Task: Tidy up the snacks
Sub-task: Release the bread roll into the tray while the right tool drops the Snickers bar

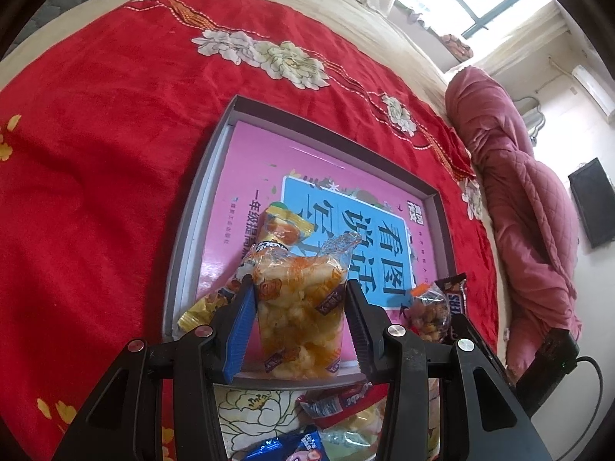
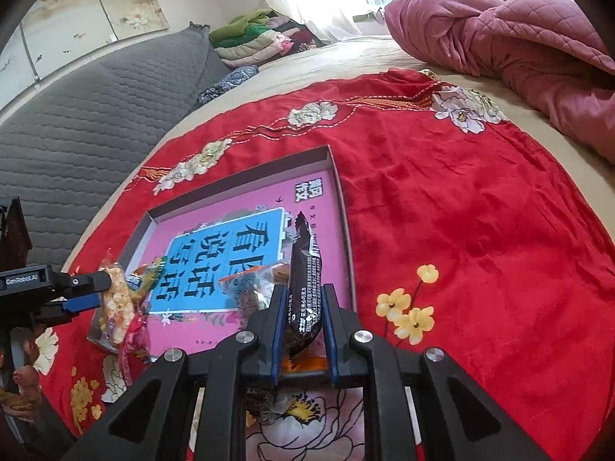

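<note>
Left claw [image 1: 301, 299] clamped on puffed snack bag [image 1: 300, 315], right claw [image 2: 303, 307] gripping Snickers bar [image 2: 305, 288]

A red blanket [image 2: 442, 199] with white and yellow flowers lies under a grey tray [image 1: 200, 199] lined pink and blue, beside a quilted pink duvet [image 2: 511, 34].

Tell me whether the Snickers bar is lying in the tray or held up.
Held up: the right hand-held gripper clamps the Snickers bar above the tray.

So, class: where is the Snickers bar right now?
In the right wrist view, the Snickers bar is clamped in the right claw, over the near right corner of the grey box, beside a peanut packet.
</note>
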A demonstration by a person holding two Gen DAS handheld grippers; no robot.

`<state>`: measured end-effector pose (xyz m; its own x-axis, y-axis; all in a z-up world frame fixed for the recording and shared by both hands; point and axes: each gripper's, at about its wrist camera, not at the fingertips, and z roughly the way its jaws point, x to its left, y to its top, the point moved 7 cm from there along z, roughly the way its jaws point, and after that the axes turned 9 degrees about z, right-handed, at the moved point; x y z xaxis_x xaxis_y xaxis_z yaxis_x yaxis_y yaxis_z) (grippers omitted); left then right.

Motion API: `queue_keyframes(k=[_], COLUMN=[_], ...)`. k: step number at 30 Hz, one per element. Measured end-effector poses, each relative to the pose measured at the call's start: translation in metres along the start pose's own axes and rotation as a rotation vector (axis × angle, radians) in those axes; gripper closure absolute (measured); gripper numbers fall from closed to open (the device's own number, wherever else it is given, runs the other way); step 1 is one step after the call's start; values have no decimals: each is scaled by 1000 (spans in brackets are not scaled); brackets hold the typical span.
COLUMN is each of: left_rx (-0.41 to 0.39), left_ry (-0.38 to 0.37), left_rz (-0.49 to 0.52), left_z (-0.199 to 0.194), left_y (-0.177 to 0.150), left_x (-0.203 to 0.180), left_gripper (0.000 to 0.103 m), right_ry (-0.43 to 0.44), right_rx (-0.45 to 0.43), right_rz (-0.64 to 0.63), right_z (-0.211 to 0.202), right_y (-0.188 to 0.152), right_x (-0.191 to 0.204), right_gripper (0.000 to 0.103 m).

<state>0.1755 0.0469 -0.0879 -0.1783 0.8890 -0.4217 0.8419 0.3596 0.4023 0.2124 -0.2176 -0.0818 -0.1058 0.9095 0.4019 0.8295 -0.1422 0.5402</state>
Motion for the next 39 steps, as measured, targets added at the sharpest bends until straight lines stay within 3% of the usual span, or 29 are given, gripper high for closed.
queue_keyframes(k=[17,21,39], left_rx=[8,12,10], left_ry=[6,16,20], left_rz=[3,7,21], left_z=[2,4,0], left_y=[1,1,1], left_x=[0,0,-1], left_gripper=[55,55,46], right_ry=[-14,-10,0], right_rx=[-18,-19,-42], right_rz=[26,31,16], right_z=[-4,-4,-9], right_y=[3,3,5], right_x=[-7,-6,-1], right_gripper=[84,78,68])
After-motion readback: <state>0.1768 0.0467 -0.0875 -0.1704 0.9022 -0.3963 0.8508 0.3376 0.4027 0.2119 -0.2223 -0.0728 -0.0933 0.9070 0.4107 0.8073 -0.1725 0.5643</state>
